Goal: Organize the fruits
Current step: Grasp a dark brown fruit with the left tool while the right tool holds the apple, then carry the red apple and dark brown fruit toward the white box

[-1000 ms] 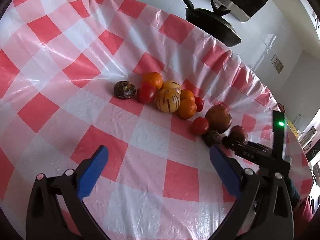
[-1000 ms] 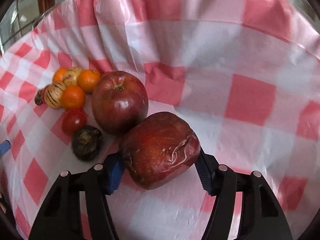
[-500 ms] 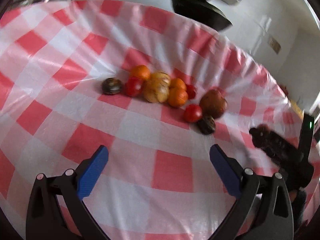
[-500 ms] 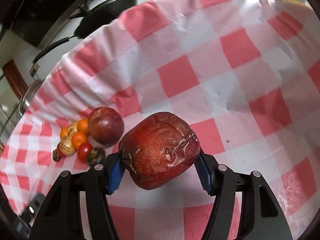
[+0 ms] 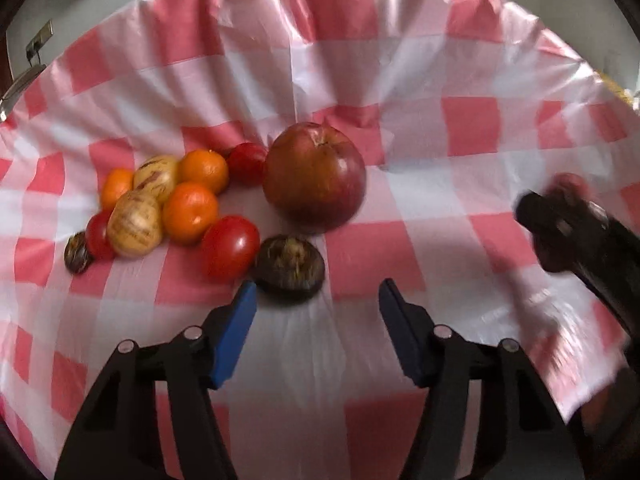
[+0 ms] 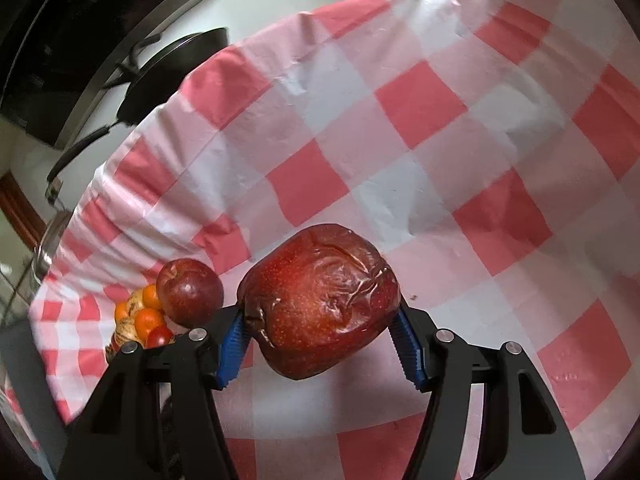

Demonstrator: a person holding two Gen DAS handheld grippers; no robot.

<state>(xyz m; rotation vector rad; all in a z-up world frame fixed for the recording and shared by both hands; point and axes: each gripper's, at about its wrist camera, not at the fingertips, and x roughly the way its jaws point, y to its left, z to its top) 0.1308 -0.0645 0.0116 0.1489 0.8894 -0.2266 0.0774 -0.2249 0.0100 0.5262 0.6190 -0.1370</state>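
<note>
While most of the fruit sits bunched on the checked surface (image 5: 400, 80), the sorting looks to be only partly done: in the left wrist view a smooth red apple (image 5: 315, 176) stands near the centre, with two tomatoes (image 5: 230, 246), three oranges (image 5: 190, 212), two pale striped fruits (image 5: 136, 224) and a dark wrinkled fruit (image 5: 290, 266) packed in a mixed cluster running from its 7 o'clock round to its 10 o'clock, kinds touching one another rather than set apart. The right hand-held gripper (image 6: 320, 344) is clamped across a wrinkled red apple (image 6: 320, 304), its blue pads pressing both flanks, and carries it above the cloth, well apart from the cluster, which lies at about 9 o'clock in the right wrist view. The left hand-held gripper (image 5: 318, 332) holds nothing, its jaws spread wide, pointing at the dark wrinkled fruit just beyond its left pad. By my judgement, the held apple has yet to be put down, and the small fruits remain to be separated by kind
</note>
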